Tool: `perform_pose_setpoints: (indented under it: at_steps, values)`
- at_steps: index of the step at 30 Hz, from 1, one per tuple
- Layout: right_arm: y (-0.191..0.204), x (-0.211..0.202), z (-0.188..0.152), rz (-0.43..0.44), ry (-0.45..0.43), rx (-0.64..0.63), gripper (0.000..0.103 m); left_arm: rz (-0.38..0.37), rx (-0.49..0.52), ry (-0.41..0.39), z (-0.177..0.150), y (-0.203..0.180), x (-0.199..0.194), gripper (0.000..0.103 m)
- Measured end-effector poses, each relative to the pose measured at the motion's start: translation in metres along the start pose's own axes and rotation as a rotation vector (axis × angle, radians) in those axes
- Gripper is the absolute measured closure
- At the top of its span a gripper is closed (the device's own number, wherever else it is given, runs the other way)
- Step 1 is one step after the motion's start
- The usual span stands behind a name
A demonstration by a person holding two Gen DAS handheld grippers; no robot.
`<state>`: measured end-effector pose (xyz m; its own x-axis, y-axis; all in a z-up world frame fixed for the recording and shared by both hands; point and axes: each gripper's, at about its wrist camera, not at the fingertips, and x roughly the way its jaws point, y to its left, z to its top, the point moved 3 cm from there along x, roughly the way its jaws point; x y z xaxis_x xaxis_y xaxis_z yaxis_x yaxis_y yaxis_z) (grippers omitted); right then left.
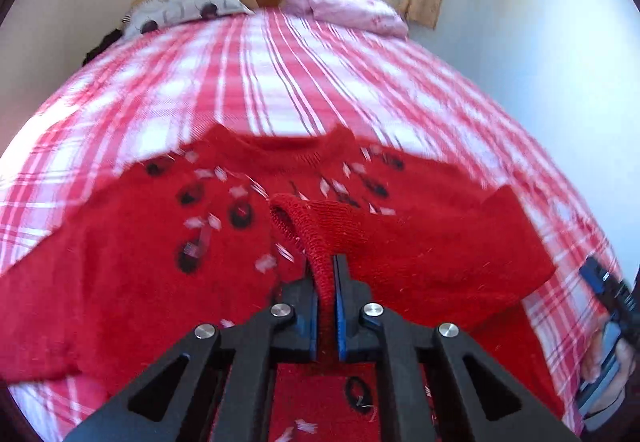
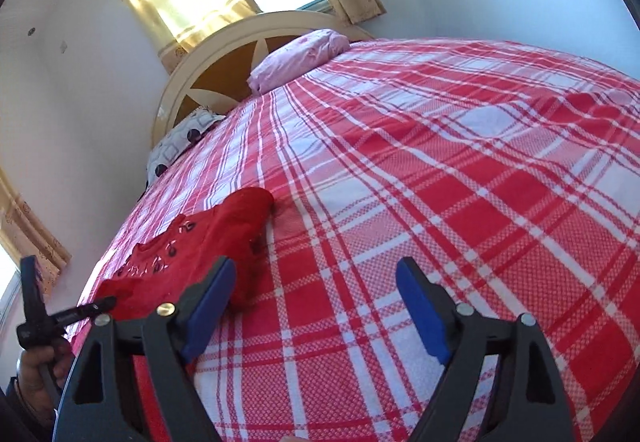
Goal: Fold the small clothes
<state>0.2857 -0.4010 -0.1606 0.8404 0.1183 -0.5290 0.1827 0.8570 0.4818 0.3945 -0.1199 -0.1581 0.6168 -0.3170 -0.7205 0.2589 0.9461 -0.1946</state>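
Soft, limp red sweater (image 1: 400, 242): left gripper (image 1: 327, 274) clamps its ribbed cuff (image 1: 316, 230); right gripper (image 2: 316, 278) gapes empty over the bed (image 2: 440, 162).

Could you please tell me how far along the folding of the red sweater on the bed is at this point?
Early stage. Done: the red sweater lies spread front-up on the plaid bedspread. In hand: the left gripper is shut on a ribbed cuff, its sleeve drawn over the chest. The right gripper is open and empty over bare bedspread. Left: no finished fold shows yet; the other sleeve and body still need folding.
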Motion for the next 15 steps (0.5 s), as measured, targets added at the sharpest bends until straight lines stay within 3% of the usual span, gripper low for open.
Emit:
perform_pose_setpoints:
  at_steps: [9,15]
  values:
    - [0.000,0.001,-0.001,-0.018,0.002,-0.010,0.017,0.081,-0.059,-0.097,0.011,0.070,-0.052,0.097]
    - [0.000,0.003,-0.001,-0.024,0.012,-0.016,0.017,0.129,-0.090,-0.075,-0.005,0.106,-0.049,0.097]
